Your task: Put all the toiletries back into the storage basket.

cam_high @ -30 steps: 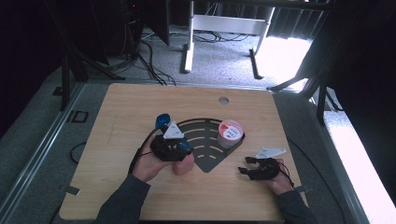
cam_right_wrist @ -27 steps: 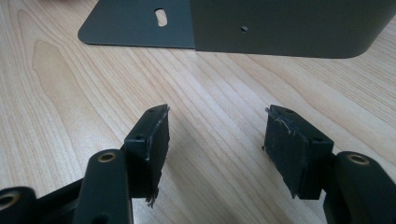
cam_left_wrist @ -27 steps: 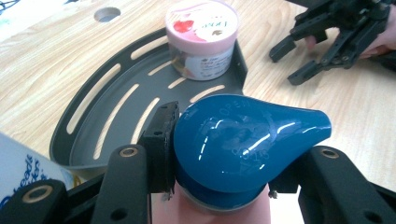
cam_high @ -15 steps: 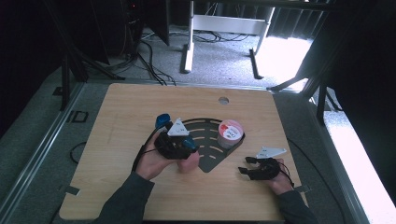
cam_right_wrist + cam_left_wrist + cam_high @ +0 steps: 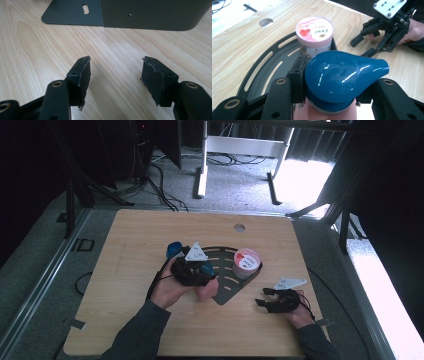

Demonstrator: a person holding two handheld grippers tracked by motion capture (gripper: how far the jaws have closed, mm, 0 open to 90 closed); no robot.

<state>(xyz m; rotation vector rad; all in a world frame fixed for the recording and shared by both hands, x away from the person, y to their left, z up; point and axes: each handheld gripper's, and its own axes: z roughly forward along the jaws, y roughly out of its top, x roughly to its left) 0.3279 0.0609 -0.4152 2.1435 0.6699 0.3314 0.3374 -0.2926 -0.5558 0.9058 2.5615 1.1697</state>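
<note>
Fingers of the left gripper (image 5: pixel 329 100) are clamped on a bottle with a glossy blue teardrop-shaped cap (image 5: pixel 342 75) — the black pads press against its sides just under the cap, and a pale pink body shows below between the jaws. In the high view the same left gripper (image 5: pixel 192 270) sits over the near-left part of a dark metal fan-shaped plate (image 5: pixel 225 285) that lies flat on the wooden table (image 5: pixel 140 235), with the person's left hand (image 5: pixel 172 290) wrapped around it from below and the blue cap (image 5: pixel 206 268) showing at its tip. A second blue piece (image 5: pixel 173 250) lies on the table just beyond the gripper; what it is cannot be told.

Beyond the bottle stands a round tub with a pink and white Dove lid (image 5: pixel 314 33), upright at the plate's far right edge, against a dark bracket. It is close to the held bottle but apart from it.

Fingers of the right gripper (image 5: pixel 115 75) stand apart with bare wood between them — nothing is held. That gripper (image 5: pixel 272 300) rests low near the table's near-right side, in the right hand (image 5: pixel 297 312), just off the plate's corner and well apart from the tub.
</note>
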